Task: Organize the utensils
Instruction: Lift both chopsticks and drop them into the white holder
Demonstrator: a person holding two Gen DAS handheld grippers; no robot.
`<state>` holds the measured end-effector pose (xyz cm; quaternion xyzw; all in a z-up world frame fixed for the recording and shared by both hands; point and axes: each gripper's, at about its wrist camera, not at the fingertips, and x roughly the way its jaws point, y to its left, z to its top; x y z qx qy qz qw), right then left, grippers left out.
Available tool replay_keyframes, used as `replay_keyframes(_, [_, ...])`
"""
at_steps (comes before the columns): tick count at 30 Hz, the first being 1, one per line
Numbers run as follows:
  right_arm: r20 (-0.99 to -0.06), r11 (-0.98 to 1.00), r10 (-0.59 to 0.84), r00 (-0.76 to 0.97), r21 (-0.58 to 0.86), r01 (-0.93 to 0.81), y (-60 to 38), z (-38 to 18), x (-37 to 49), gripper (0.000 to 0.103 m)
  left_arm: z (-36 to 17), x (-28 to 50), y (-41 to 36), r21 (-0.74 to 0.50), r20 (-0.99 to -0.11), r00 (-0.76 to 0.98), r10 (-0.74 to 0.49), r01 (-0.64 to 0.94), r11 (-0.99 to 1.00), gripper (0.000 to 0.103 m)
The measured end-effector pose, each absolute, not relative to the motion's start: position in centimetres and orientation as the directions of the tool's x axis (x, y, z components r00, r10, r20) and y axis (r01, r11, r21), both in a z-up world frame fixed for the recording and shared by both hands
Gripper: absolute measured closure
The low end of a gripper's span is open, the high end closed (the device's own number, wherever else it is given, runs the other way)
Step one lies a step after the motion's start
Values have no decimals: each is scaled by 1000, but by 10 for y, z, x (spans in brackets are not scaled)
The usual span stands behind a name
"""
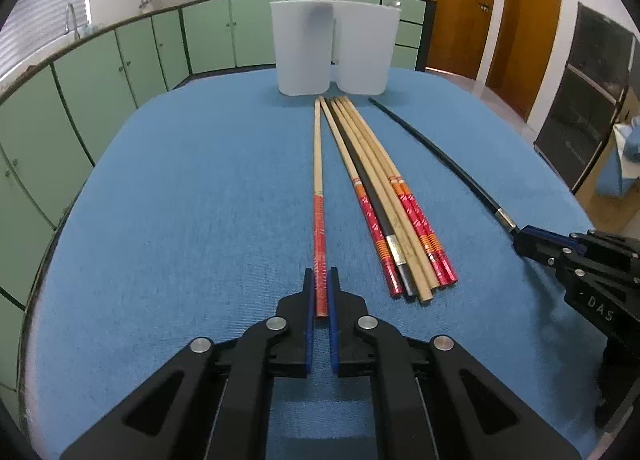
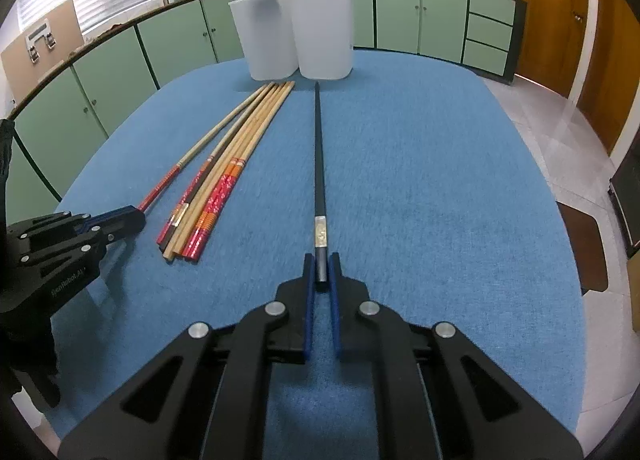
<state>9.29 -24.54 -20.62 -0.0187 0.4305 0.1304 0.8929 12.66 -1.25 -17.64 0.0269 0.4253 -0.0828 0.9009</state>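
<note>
On the blue cloth-covered tabletop, the left gripper has its blue-padded fingers drawn narrow around the red-patterned butt end of a single bamboo chopstick with a red printed handle; the pads sit right against its sides, though whether they press it firmly cannot be told. That chopstick runs straight toward the far edge of the tabletop, its pale tip ending just short of two translucent white plastic cups that stand side by side, touching, at the far edge. Just to its right lies a loose bundle of chopsticks — pale bamboo ones with red and orange banded handles, plus one black chopstick with a silver band among them — fanned slightly, tips toward the cups and butt ends toward the near edge. Further right, apart from the bundle, a long black chopstick with a silver band near its handle lies pointing at the right-hand cup. The right gripper brackets its butt end, fingers narrowed to the stick's width on either side; from the left wrist view the same gripper shows at the right edge of the tabletop with the black stick entering its tip. Green kitchen cabinets stand behind the tabletop.
</note>
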Motion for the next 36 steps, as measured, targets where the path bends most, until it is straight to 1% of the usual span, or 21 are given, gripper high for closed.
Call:
replay_keyframes(3, [-746, 964, 215, 631, 58, -260, -249, -188, 89, 97, -155, 120, -8, -29, -739, 658, -144, 183, 983, 97])
replay_keyframes(9, [-655, 960, 220, 723, 15, -278, -254, -132, 87, 97, -84, 110, 0, -7, -617, 770, -163, 201, 979, 97])
replay_keyframes(13, [-584, 955, 225, 780, -26, -295, -254, -87, 92, 97, -43, 112, 6, -29, -538, 820, -198, 217, 976, 97])
replay_keyframes(15, [-562, 952, 236, 793, -30, -305, -256, -71, 96, 97, -30, 117, 7, -39, -514, 831, -214, 226, 973, 97])
replay_keyframes(18, [-536, 943, 279, 797, -5, -334, -259, -42, 109, 97, -12, 129, 9, -46, -485, 843, -235, 244, 969, 97])
replay_keyframes(27, [-540, 916, 358, 762, 45, -399, -262, 16, 169, 97, 26, 178, 5, -63, -450, 843, -295, 299, 952, 97])
replay_keyframes(31, [-511, 900, 404, 758, 73, -430, -263, 47, 189, 97, 56, 192, 3, -43, -392, 870, -300, 308, 950, 97])
replay_keyframes(36, [-424, 899, 425, 800, 94, -428, -265, 95, 227, 97, 100, 219, -2, -8, -284, 916, -284, 294, 956, 97])
